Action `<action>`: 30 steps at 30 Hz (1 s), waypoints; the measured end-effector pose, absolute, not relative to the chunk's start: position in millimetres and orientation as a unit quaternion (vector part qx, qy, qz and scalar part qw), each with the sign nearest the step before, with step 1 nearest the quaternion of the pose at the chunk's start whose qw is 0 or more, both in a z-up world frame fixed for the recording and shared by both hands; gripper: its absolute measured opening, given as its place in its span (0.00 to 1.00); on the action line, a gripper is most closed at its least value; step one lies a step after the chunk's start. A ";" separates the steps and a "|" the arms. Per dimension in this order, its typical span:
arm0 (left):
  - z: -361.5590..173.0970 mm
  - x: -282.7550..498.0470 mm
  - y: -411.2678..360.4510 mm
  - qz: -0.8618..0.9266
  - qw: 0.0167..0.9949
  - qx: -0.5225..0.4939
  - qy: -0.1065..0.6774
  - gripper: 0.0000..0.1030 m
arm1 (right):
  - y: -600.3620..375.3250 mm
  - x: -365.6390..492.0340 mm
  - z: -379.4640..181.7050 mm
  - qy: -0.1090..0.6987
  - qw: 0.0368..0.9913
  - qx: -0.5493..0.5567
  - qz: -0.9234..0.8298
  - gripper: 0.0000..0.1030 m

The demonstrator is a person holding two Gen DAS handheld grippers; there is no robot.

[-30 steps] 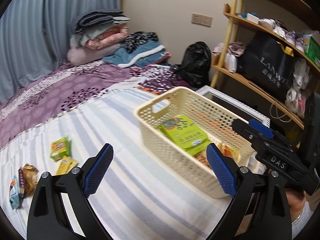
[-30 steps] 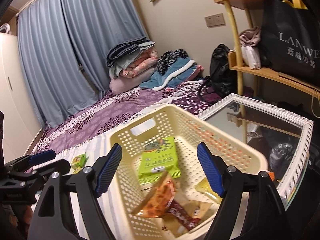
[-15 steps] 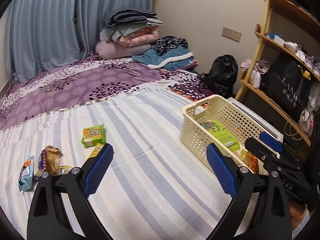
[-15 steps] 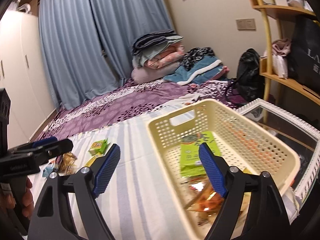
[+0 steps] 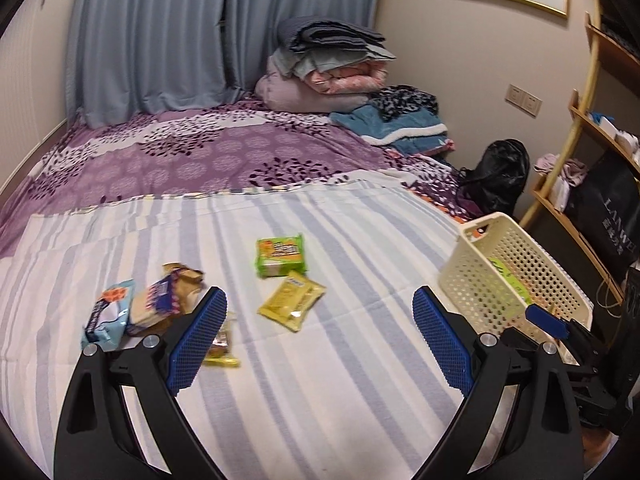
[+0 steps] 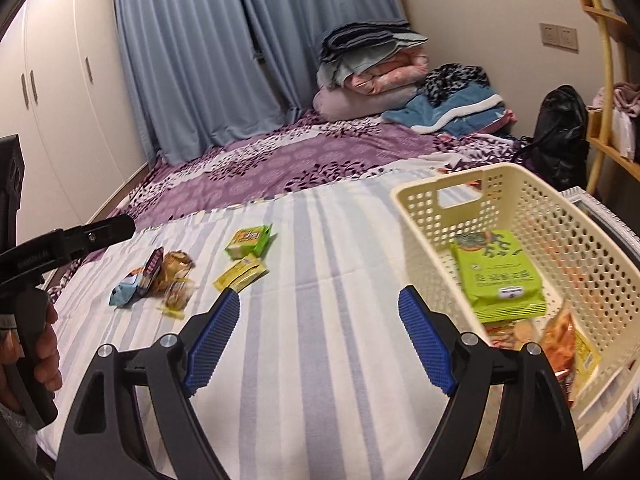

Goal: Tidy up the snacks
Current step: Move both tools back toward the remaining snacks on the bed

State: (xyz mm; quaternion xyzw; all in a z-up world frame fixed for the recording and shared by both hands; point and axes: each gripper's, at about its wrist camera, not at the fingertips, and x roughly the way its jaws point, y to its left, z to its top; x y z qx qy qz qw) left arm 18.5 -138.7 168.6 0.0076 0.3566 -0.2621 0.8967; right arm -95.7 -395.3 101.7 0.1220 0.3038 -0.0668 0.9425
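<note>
Loose snacks lie on the striped sheet: a green packet, a yellow sachet, a blue packet, and crumpled brown wrappers. A cream perforated basket stands at the right, holding a green bag and orange packets. My left gripper is open and empty, above the sheet near the loose snacks. My right gripper is open and empty, beside the basket's left wall.
Folded quilts and clothes are piled at the bed's far end by blue curtains. A wooden shelf with bags and a black backpack stand at the right. A white wardrobe is on the left.
Both grippers have swung left, away from over the basket toward the loose snacks on the sheet. The basket now sits at the right of both views. Both stayed open.
</note>
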 end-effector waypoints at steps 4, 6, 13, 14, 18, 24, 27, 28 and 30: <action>157.6 31.7 -107.7 -0.230 0.900 0.000 0.370 0.93 | -383.1 -86.4 95.5 0.320 0.939 0.117 -0.055 0.79; 152.7 36.8 -94.4 -0.218 0.901 -0.004 0.375 0.93 | -378.4 -81.9 91.6 0.329 0.936 0.115 -0.050 0.79; 137.1 56.0 -44.1 -0.175 0.904 -0.029 0.389 0.93 | -358.8 -67.1 84.5 0.348 0.931 0.103 -0.034 0.79; 134.0 60.2 -35.6 -0.168 0.903 -0.037 0.393 0.93 | -356.6 -64.9 83.4 0.350 0.931 0.101 -0.032 0.79; 121.3 77.1 -5.8 -0.143 0.899 -0.071 0.407 0.93 | -349.4 -58.1 76.6 0.364 0.926 0.097 -0.026 0.79; 96.6 100.8 24.2 -0.122 0.896 -0.083 0.418 0.93 | -339.6 -46.6 67.0 0.383 0.919 0.093 -0.019 0.79; 80.2 112.8 34.7 -0.115 0.894 -0.082 0.425 0.93 | -333.3 -41.6 63.3 0.391 0.916 0.087 -0.014 0.79; 74.1 115.6 38.4 -0.113 0.893 -0.081 0.428 0.93 | -331.1 -40.0 62.3 0.394 0.915 0.085 -0.013 0.79; 63.5 122.4 43.9 -0.109 0.891 -0.081 0.434 0.93 | -327.5 -37.8 59.8 0.398 0.914 0.081 -0.011 0.79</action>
